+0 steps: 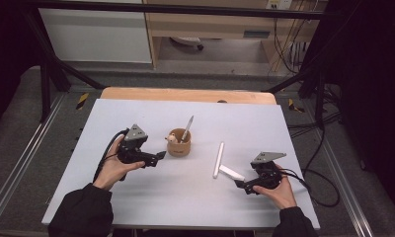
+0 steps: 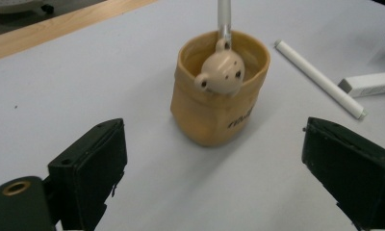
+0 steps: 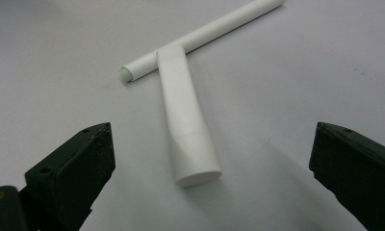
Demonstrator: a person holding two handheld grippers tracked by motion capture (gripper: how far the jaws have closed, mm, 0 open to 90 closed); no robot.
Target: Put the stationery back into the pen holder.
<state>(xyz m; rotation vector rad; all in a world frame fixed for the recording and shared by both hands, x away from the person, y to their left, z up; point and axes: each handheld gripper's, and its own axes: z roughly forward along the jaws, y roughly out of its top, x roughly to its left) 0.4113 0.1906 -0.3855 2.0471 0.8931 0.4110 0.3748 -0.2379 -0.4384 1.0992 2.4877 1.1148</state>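
Both grippers gape, nothing held — left gripper just beside the cup, right gripper facing the tube that touches the stick. Likely risks: a skewed right grab could roll the tube or knock the stick away; the left could tip the cup.

- Left gripper: black body, with a grey three-cornered plate on top that carries small dark screw dots.
- A black cable loops from its rear.
- In the left gripper view its jaws are blocky black pads, with a brass-coloured ring hole low on the left one.
- Right gripper: the same black build and grey plate (cable trailing off the table edge).
- Both sleeves are black.
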